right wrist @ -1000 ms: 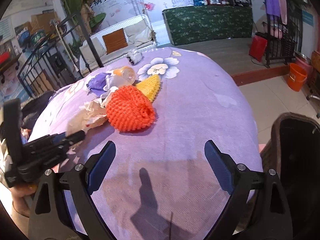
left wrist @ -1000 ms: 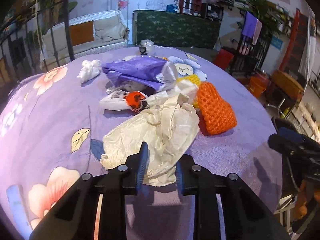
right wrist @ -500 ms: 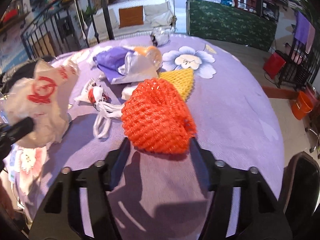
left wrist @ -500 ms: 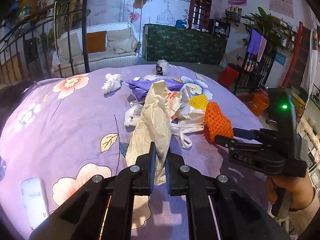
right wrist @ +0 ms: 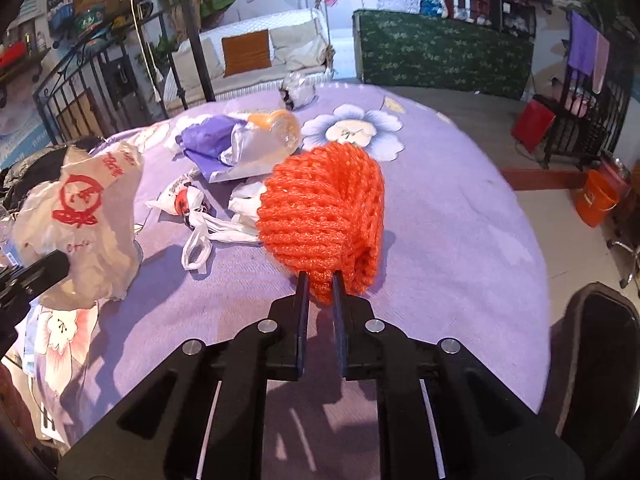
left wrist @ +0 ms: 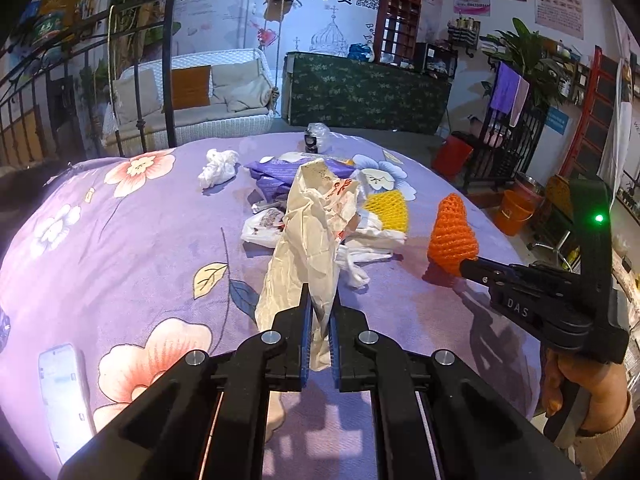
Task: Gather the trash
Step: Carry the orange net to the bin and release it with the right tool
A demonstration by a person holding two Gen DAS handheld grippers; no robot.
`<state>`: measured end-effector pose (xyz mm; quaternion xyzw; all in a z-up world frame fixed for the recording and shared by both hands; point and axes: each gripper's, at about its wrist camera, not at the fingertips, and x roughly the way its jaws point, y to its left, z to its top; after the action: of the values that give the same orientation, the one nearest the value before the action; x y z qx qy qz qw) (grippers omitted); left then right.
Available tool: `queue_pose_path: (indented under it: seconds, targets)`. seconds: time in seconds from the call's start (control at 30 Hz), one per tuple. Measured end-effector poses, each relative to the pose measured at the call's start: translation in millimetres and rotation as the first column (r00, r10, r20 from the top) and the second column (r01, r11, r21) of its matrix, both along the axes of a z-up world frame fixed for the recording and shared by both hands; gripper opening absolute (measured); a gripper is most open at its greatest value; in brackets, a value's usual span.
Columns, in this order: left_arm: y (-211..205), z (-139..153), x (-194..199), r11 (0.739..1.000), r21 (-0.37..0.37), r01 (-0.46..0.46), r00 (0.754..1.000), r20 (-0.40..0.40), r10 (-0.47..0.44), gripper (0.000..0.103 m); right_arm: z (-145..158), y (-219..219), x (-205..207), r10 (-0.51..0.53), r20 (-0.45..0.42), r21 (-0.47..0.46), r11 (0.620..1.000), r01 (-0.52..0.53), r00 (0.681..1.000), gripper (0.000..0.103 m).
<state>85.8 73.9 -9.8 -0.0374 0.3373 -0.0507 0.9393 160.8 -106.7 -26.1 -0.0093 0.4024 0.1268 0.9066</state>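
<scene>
- Orange foam fruit net (right wrist: 320, 208) sits between the right gripper (right wrist: 319, 292) jaws, which are closing on its near edge; a second ago they stood wide and empty.
- Left gripper (left wrist: 318, 312), clamped shut, now lifts the cream plastic bag (left wrist: 316, 232) off the purple tablecloth (left wrist: 120, 240).
- Both pieces look ready for binning.
- Yellow net (left wrist: 387, 208), purple wrapper (right wrist: 208, 142) and tissue (left wrist: 218, 166) remain; a dark bin (right wrist: 600, 360) stands beside the table.

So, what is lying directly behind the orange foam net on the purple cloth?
Behind the orange foam net, a yellow foam net lies on the purple cloth, beside white plastic bags. From the right wrist view, the orange net covers the yellow one completely.
</scene>
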Motion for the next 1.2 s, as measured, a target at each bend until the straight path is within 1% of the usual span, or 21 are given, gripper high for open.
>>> queue_pose_path:
  seconds: [0.13,0.33,0.5,0.7,0.83,0.9,1.0,1.1,1.2]
  targets:
    - [-10.8,5.1,-2.5,1.0,-0.006,0.027,0.999,0.021,-0.026,0.008,8.8,-6.9,-17.7,-0.015,0.032,-0.002,1.0,0.015,0.999,0.012]
    - [-29.8,12.0,-5.1,0.997,-0.013,0.079,0.996,0.046,-0.078,0.008,22.6,-29.8,-39.1,-0.055,0.056,0.03,0.998,0.053,0.997,0.012]
    - [-52.8,16.0,-7.6,0.99,-0.012,0.143,0.988,0.066,-0.142,0.008,30.2,-56.5,-59.7,-0.117,0.066,0.053,0.992,0.114,0.991,0.012]
    - [-81.0,17.6,-6.3,0.973,-0.023,0.229,0.971,0.078,-0.226,0.008,34.6,-101.0,-83.0,-0.218,0.072,0.057,0.975,0.214,0.973,0.012]
    - [-100.9,18.9,-6.4,0.957,-0.039,0.287,0.955,0.084,-0.283,0.008,38.9,-138.5,-96.8,-0.311,0.087,0.042,0.95,0.309,0.946,0.012]
    - [-114.9,19.1,-8.2,0.949,-0.033,0.314,0.946,0.09,-0.31,0.008,38.7,-157.6,-102.3,-0.359,0.083,0.043,0.933,0.356,0.93,0.012]
    - [-134.2,18.9,-9.6,0.93,-0.035,0.367,0.928,0.09,-0.363,0.008,34.5,-182.1,-108.5,-0.422,0.068,0.03,0.907,0.421,0.904,0.012]
    - [-155.4,16.0,-10.4,0.911,-0.045,0.41,0.91,0.082,-0.405,0.008,25.1,-208.7,-113.4,-0.486,0.028,0.032,0.874,0.486,0.873,0.012]
    - [-175.6,14.9,-10.8,0.893,-0.043,0.448,0.893,0.077,-0.444,0.008,9.6,-233.4,-117.7,-0.54,-0.032,0.044,0.84,0.541,0.841,0.012]
